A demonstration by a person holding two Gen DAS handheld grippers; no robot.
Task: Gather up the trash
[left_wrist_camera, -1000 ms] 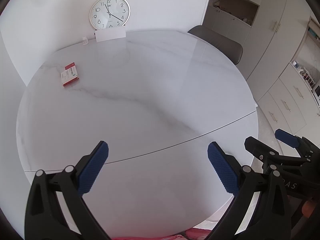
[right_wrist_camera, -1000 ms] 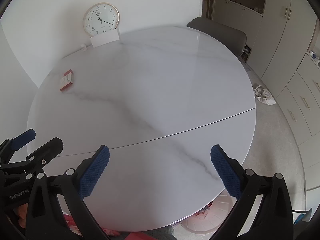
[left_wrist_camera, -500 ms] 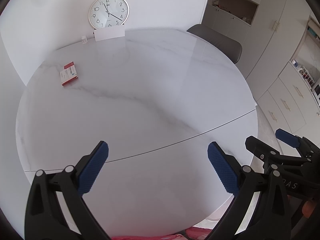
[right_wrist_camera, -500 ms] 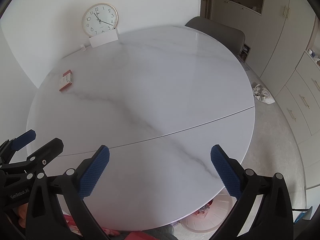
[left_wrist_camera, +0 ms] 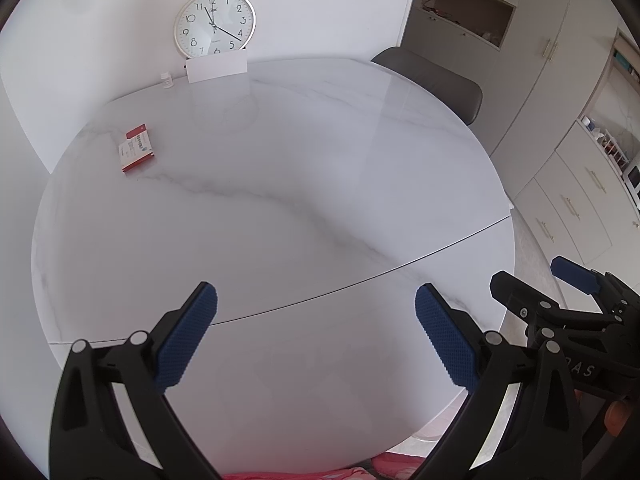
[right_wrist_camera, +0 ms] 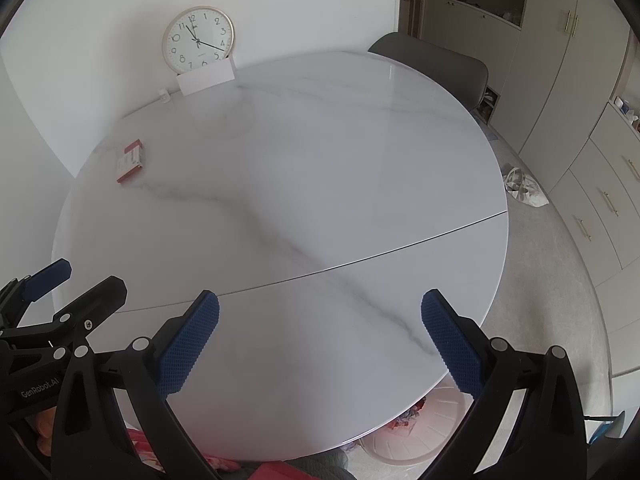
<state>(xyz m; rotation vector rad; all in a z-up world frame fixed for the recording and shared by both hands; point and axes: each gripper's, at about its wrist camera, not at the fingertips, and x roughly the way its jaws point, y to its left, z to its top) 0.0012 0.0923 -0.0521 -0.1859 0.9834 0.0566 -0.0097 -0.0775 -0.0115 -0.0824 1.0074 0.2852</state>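
A small red and white box [left_wrist_camera: 137,149] lies on the far left of the round white marble table [left_wrist_camera: 280,200]; it also shows in the right wrist view [right_wrist_camera: 130,161]. My left gripper [left_wrist_camera: 316,332] is open and empty above the table's near edge. My right gripper [right_wrist_camera: 320,338] is open and empty beside it, to its right. A pale bin [right_wrist_camera: 416,428] holding bits of trash stands on the floor under the table's near right edge. Each gripper shows at the edge of the other's view.
A wall clock [left_wrist_camera: 215,23] and a white card [left_wrist_camera: 216,65] stand at the table's far edge, with a small white bottle [left_wrist_camera: 166,79] beside them. A grey chair [right_wrist_camera: 432,68] sits behind the table. Cabinets line the right side. A white bag [right_wrist_camera: 524,188] lies on the floor.
Both views have shifted very slightly. Both grippers stay open and empty.
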